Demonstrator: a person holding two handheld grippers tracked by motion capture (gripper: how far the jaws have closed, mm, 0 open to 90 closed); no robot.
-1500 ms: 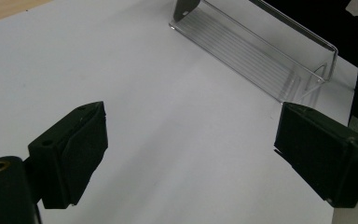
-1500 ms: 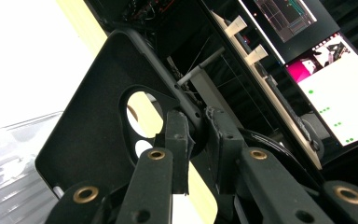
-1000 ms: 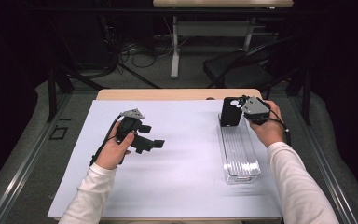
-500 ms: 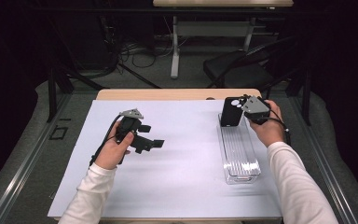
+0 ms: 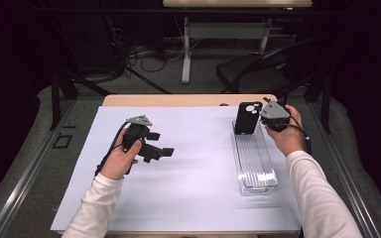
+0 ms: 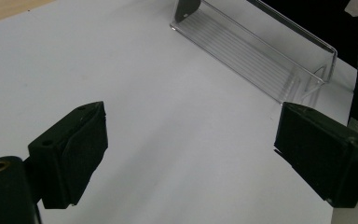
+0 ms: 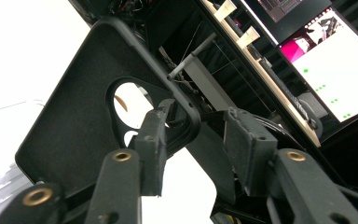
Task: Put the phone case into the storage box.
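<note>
Your right tongs [image 5: 259, 119] are just spreading off the light, thin, flexible phone case [image 5: 248, 118] standing in the clear tray's [image 5: 258, 171] far end; regrip its rim; left tongs [image 5: 164, 148] are hovering spread, empty.

Readable text: none anywhere.
Phone case [image 5: 247, 117]: plain black, no brand or label legible.
Tray [image 5: 256, 158]: clear plastic, unmarked.
Screen [image 7: 340, 74], far right in the right gripper view: green dots and a pink patch, no words or numbers legible.
Table sheet [image 5: 188, 178]: blank white.
</note>
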